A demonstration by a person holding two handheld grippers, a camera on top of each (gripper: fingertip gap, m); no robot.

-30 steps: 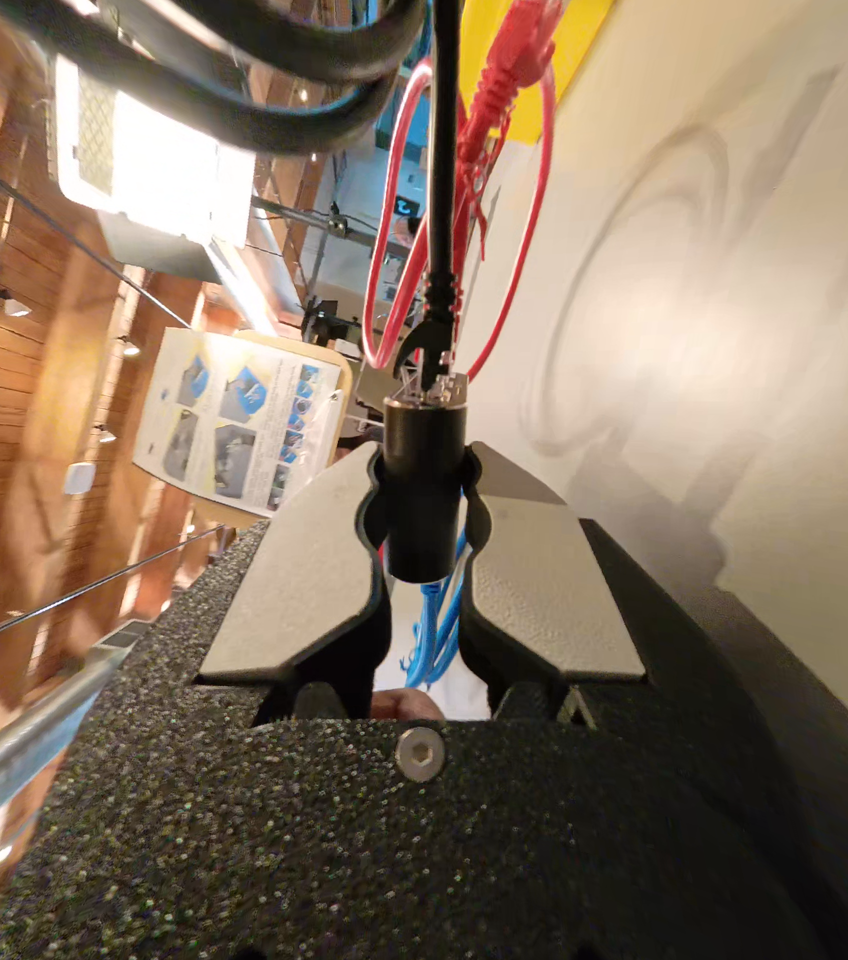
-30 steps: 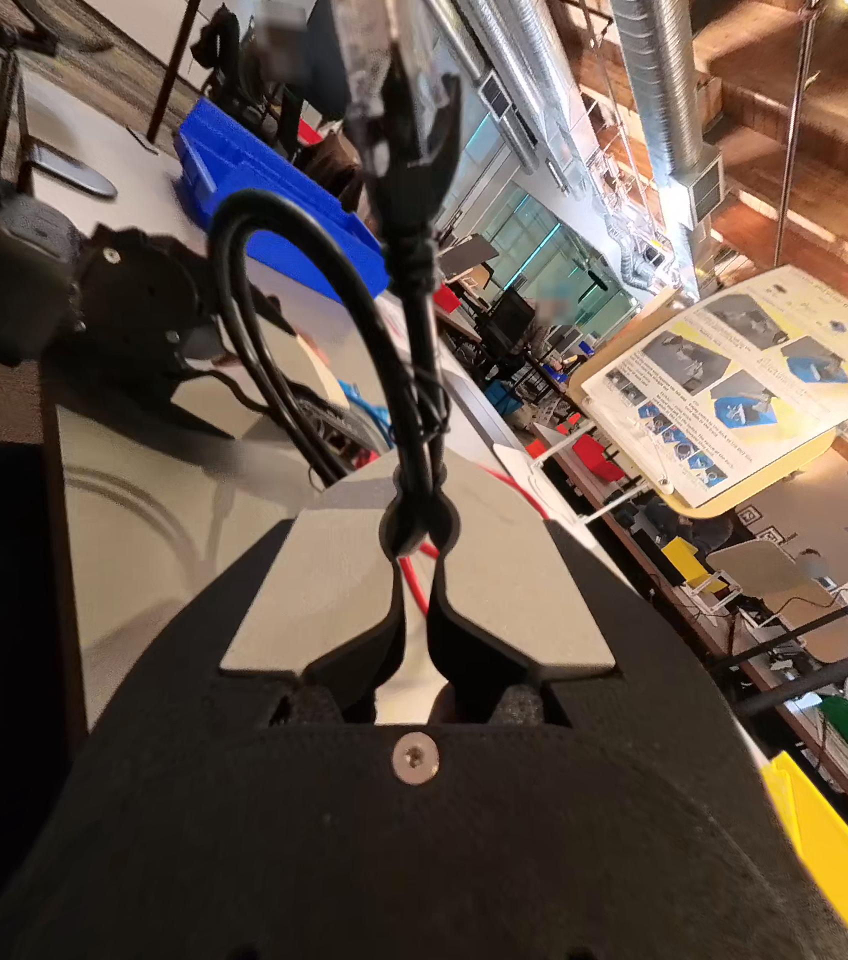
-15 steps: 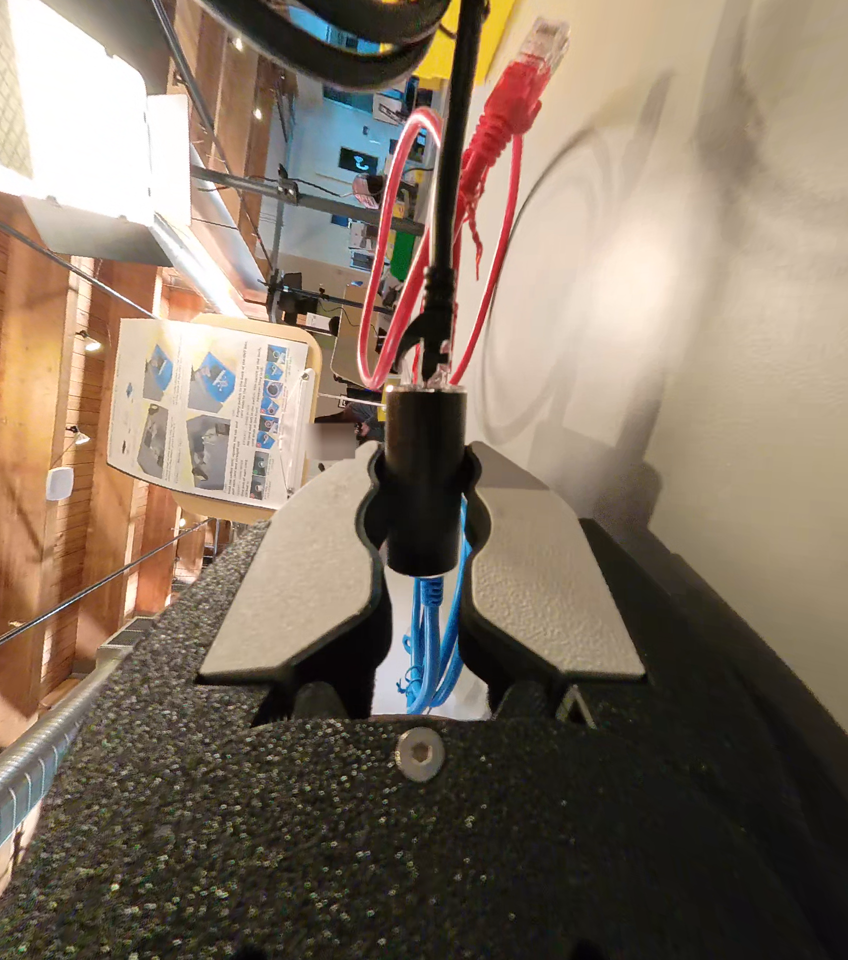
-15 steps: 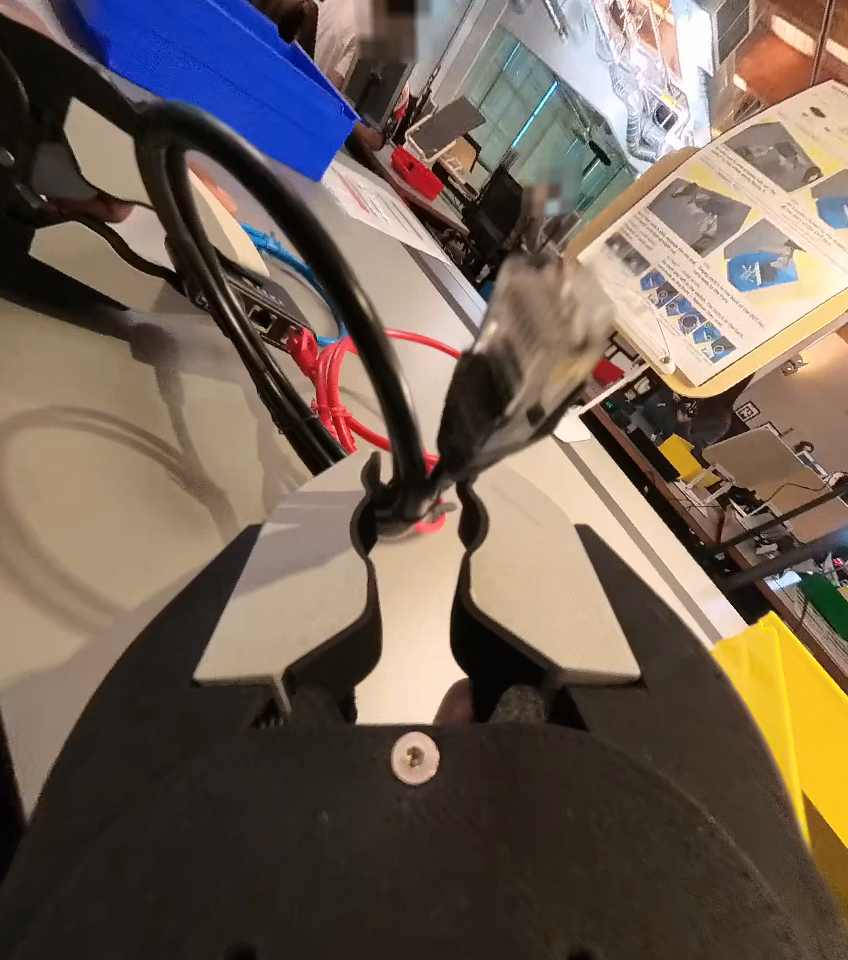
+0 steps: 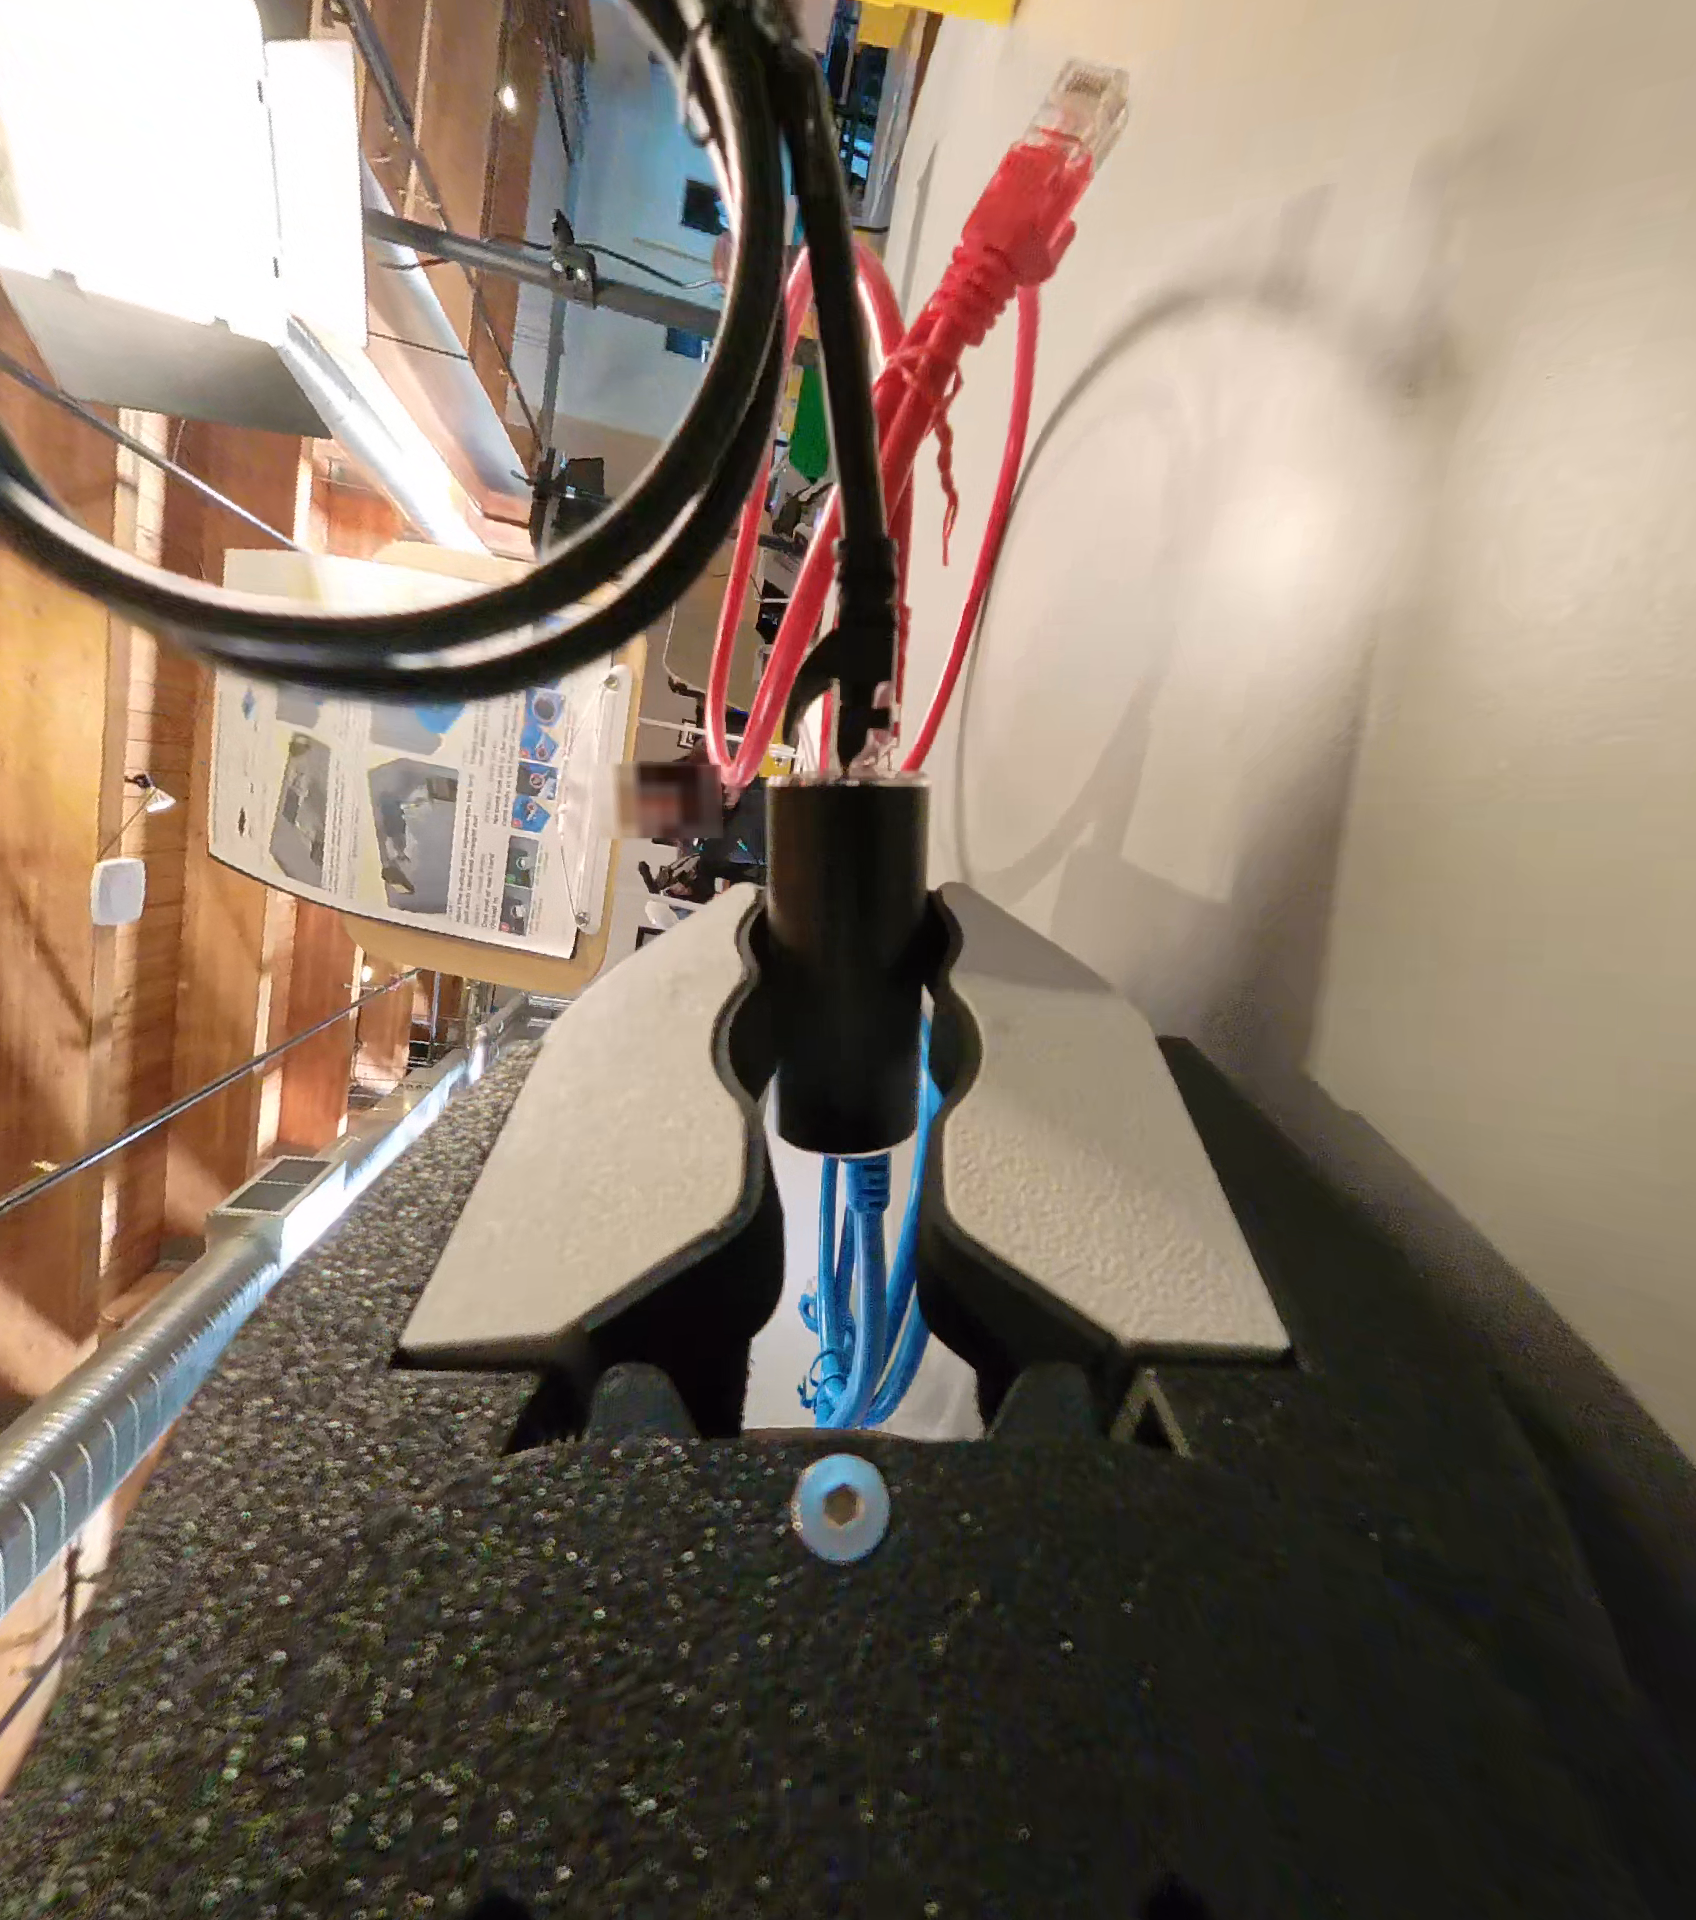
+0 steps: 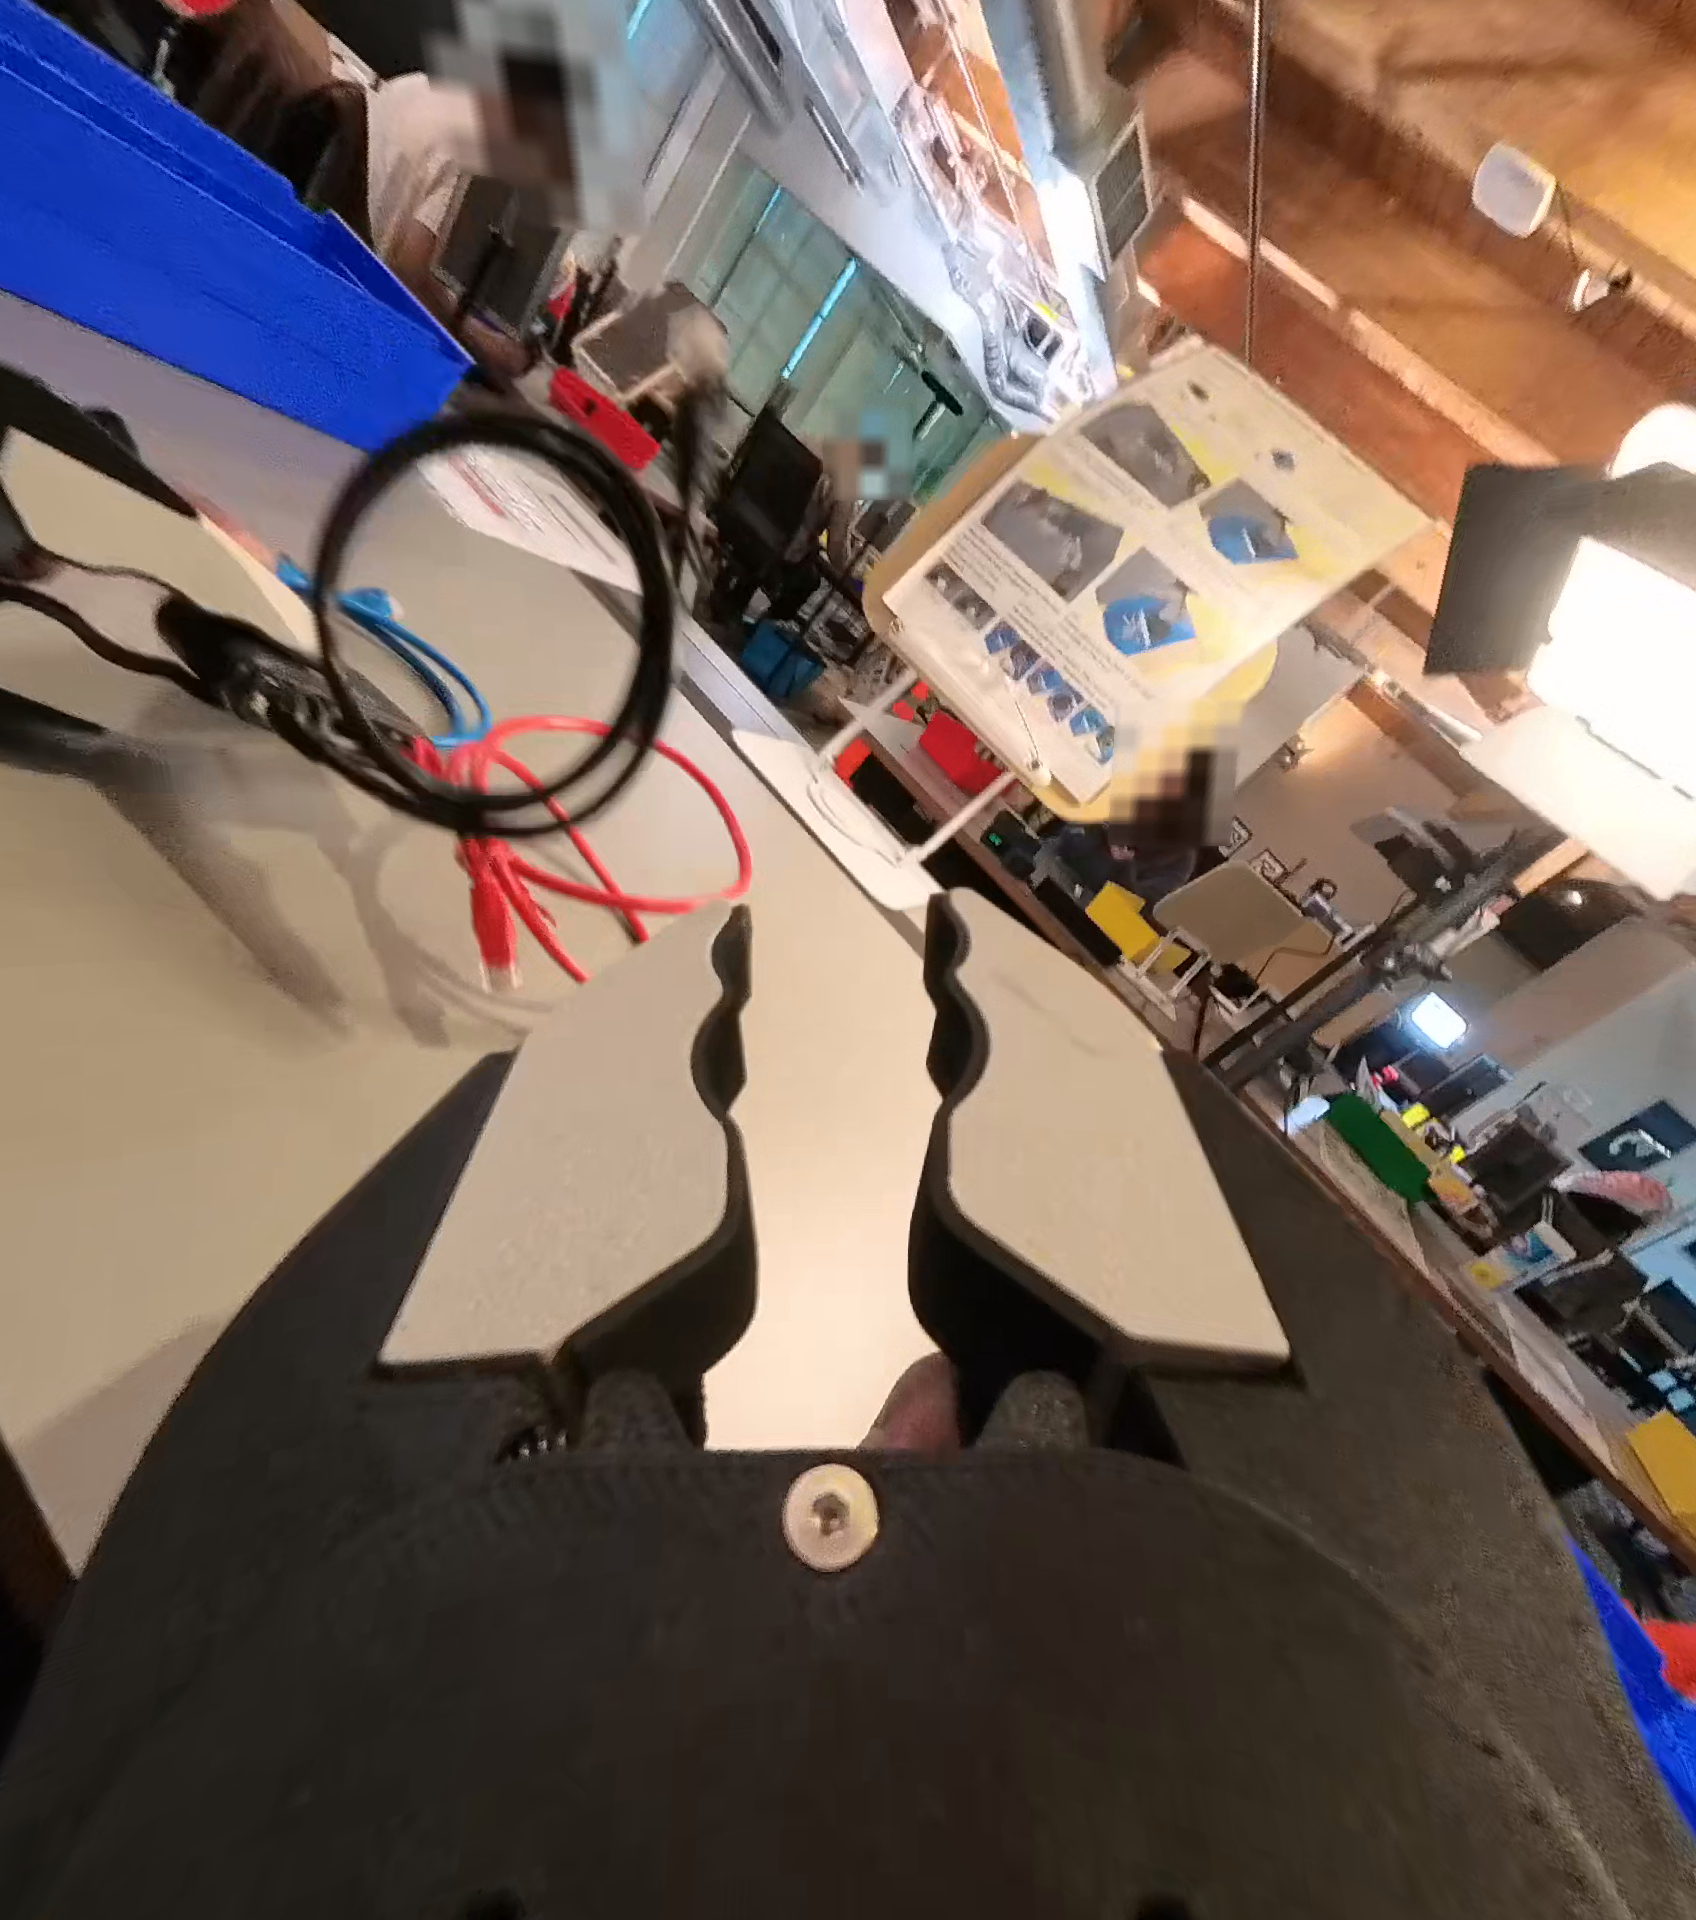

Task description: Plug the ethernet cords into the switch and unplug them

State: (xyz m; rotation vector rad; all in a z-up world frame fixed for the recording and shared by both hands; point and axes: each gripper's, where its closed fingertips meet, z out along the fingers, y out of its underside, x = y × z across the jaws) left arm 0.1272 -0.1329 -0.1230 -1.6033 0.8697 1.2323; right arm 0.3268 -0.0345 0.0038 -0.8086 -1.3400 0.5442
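Currently your left gripper (image 5: 846,997) has its fingers clenched on the small black switch (image 5: 846,966), black cord (image 5: 859,488) plugged in. Your right gripper (image 6: 836,997) hangs released above the pale bench (image 6: 96,1039), near the red cord (image 6: 553,831).

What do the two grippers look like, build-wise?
Both match: left gripper and right gripper have flat grey textured fingers with scalloped black inner edges, on a speckled black body with one silver screw centred behind the jaws. No cables or markings show.
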